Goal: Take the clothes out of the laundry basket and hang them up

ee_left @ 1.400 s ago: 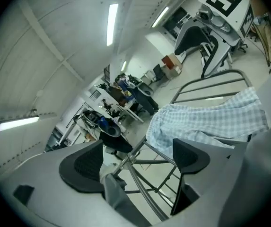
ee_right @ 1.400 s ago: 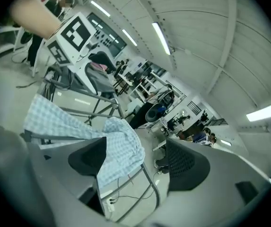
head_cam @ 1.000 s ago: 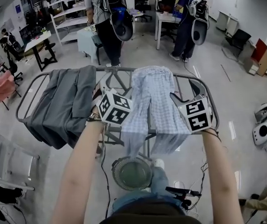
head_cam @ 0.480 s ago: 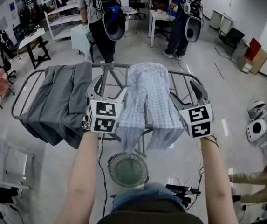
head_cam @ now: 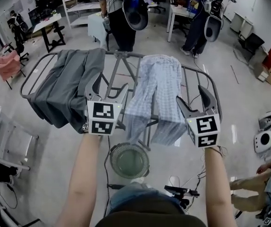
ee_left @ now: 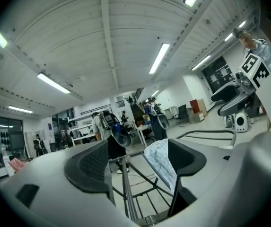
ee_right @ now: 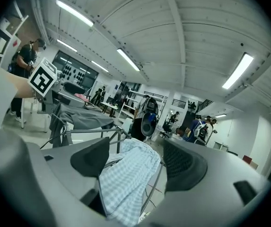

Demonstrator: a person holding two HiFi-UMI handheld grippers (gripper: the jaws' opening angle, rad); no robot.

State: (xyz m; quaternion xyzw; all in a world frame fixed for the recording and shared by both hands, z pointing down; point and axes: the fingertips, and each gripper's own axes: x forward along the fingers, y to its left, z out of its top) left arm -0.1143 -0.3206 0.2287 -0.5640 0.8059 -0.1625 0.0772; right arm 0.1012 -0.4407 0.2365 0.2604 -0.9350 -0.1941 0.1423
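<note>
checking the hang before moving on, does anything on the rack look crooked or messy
Only the grey garment, on the end of the drying rack at the head view's left: it lies bunched and slanted across the rails. The checked trousers drape evenly over the middle. Nothing looks damaged.

garment (head_cam: 66, 86) left on rack (head_cam: 126, 55), trousers (head_cam: 161, 86) to its right, basket (head_cam: 129, 161) perhaps beneath the near rail

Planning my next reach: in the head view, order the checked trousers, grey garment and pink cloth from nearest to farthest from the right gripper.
From the right gripper:
1. Checked trousers: just to its left, draped over the rack.
2. Grey garment: at the rack's left end.
3. Pink cloth: far left, beyond the rack.
</note>
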